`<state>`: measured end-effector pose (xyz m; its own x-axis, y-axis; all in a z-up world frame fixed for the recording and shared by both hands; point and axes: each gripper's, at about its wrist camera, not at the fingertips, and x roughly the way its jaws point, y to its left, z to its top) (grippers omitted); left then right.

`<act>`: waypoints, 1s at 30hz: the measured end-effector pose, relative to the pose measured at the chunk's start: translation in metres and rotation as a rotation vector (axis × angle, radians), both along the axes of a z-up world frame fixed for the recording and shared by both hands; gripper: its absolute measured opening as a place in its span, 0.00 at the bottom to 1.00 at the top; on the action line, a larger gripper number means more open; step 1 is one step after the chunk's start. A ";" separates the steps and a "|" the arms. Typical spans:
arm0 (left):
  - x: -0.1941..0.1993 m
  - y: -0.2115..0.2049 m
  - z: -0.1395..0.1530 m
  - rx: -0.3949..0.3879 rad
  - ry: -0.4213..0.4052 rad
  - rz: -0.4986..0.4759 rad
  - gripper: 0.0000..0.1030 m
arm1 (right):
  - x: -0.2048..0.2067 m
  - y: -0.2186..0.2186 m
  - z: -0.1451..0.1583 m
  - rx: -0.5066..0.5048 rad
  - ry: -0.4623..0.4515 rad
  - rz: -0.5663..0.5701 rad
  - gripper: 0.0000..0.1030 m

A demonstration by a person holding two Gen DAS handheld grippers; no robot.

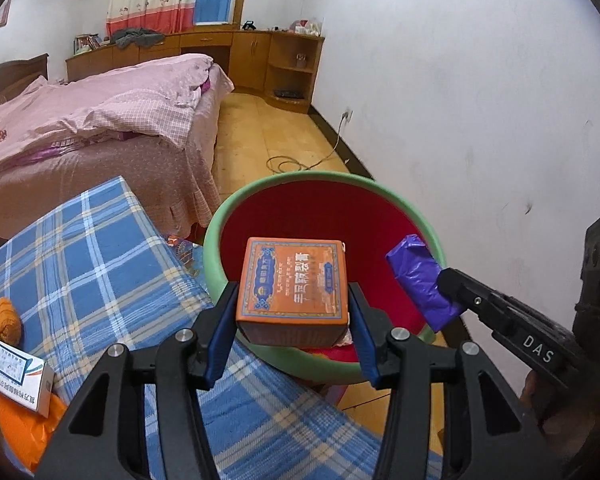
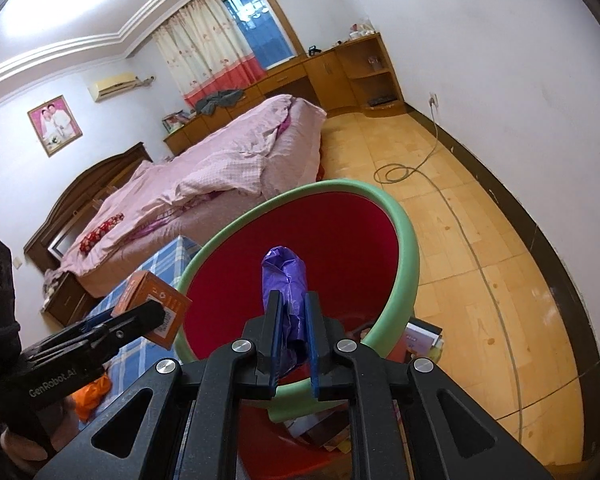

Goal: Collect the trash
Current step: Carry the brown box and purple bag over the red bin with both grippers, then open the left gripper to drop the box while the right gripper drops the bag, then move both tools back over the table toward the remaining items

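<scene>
A round bin (image 1: 220, 232) with a green rim and red inside stands beside the blue plaid table (image 1: 84, 256). My left gripper (image 1: 292, 300) is shut on an orange box (image 1: 294, 280) and holds it over the bin's near rim. My right gripper (image 2: 291, 304) is shut on a crumpled purple plastic bag (image 2: 283, 272), held over the bin's (image 2: 408, 248) red inside. In the left wrist view the right gripper (image 1: 444, 280) comes in from the right with the purple bag (image 1: 416, 276). The right wrist view shows the left gripper (image 2: 156, 312) with the orange box (image 2: 152, 296) at lower left.
On the plaid table lie a white carton (image 1: 16, 376), an orange bag (image 1: 24, 428) and orange yarn (image 1: 6, 316). A bed with pink covers (image 1: 100, 120) stands behind. A cable (image 2: 440, 184) lies coiled on the wooden floor by the white wall. Books (image 2: 424, 336) lie beside the bin.
</scene>
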<state>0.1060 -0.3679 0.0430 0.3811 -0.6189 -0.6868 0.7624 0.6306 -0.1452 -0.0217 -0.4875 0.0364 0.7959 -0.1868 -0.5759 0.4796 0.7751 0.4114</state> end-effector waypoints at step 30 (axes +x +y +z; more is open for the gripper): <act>-0.007 0.059 0.022 -0.044 0.016 0.107 0.57 | -0.011 0.021 0.009 0.053 -0.024 0.046 0.40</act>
<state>0.0994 -0.3094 0.0655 0.4357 -0.6048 -0.6666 0.6881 0.7013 -0.1865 -0.0323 -0.4661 0.0452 0.8168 -0.1198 -0.5643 0.4334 0.7730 0.4633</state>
